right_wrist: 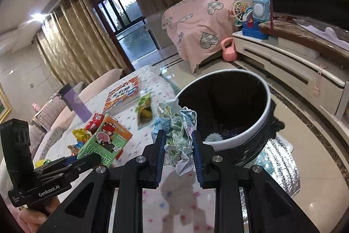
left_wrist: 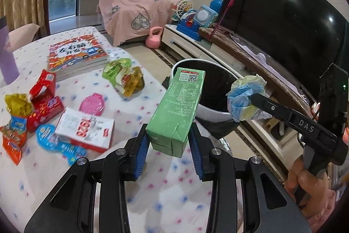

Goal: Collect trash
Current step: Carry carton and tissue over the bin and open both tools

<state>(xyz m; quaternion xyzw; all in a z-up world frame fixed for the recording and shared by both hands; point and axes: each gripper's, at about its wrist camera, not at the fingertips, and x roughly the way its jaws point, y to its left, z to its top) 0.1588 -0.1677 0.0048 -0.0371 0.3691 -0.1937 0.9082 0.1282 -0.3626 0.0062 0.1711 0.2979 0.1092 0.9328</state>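
While the left gripper [left_wrist: 169, 141] clamps a green carton [left_wrist: 177, 110], the right gripper [right_wrist: 177, 145] pinches crumpled paper [right_wrist: 177, 134] (bin [right_wrist: 240, 137] just beyond both fingertips).

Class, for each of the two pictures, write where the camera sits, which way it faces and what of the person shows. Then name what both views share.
Left wrist: on the left hand-held gripper, looking forward and down along its fingers, shut on a green carton, toward the trash bin; the person's other hand shows.
Right wrist: on the right hand-held gripper, looking down at crumpled paper it grips; fingers show lower left.
Shared: bin, carton, paper, picture book, pink kettlebell.
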